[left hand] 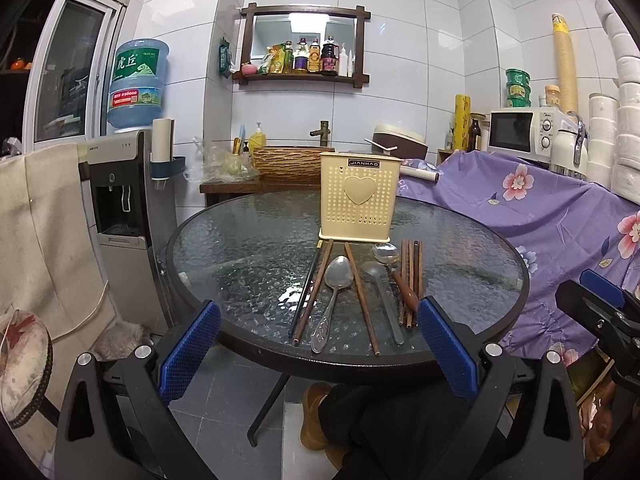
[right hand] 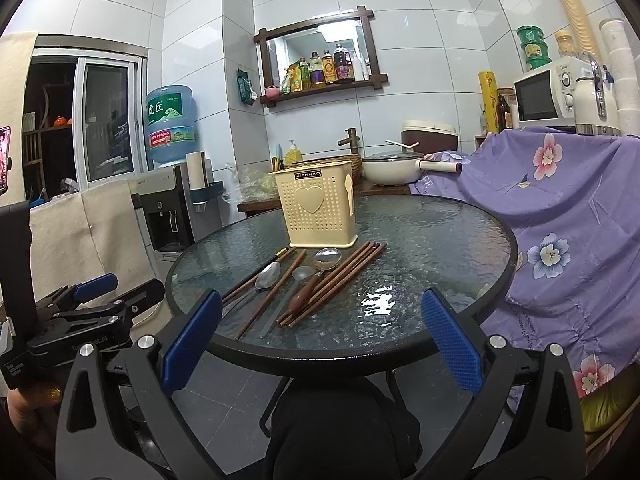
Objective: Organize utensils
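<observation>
A cream perforated utensil holder with a heart stands upright on the round glass table; it also shows in the right wrist view. In front of it lie a metal spoon, a grey spoon, a wooden-handled spoon, loose brown chopsticks and a chopstick bundle. The same utensils show in the right wrist view. My left gripper is open and empty at the table's near edge. My right gripper is open and empty, to the right.
A water dispenser stands left of the table. A purple floral cloth covers furniture on the right, with a microwave behind. A sink counter with a woven basin and a pot lies beyond the table.
</observation>
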A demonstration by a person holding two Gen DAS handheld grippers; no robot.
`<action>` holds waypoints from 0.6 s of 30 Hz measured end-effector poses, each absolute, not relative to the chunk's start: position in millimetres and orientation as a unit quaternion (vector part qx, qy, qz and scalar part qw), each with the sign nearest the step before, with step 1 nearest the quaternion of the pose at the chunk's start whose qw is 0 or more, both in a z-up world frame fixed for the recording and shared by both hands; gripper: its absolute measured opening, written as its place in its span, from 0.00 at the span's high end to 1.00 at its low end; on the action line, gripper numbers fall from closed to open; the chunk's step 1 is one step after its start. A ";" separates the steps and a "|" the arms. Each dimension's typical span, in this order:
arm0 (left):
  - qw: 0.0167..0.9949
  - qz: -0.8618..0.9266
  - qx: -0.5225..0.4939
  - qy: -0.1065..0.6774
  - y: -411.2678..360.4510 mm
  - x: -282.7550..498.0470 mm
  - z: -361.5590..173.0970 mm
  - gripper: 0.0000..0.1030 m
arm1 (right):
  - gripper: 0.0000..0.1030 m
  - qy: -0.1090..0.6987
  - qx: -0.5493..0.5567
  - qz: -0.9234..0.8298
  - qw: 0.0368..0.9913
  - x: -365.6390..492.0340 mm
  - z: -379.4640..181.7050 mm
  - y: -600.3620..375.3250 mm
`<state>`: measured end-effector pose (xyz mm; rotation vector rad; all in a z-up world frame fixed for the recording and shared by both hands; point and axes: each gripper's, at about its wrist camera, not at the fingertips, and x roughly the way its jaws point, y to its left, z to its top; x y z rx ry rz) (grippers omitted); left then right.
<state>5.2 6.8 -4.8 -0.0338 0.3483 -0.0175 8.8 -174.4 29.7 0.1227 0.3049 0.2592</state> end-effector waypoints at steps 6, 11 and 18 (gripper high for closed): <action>0.984 -0.009 -0.019 0.175 6.9 6.2 -5.2 0.06 | 0.05 0.154 0.061 0.131 0.977 9.9 29.1 -174.7; 0.984 -0.010 -0.019 0.177 6.7 6.6 -6.9 0.06 | 0.05 0.156 0.062 0.131 0.977 10.1 29.6 -174.5; 0.983 -0.009 -0.021 0.181 6.9 7.0 -8.2 0.06 | 0.05 0.157 0.062 0.133 0.977 9.7 29.7 -174.2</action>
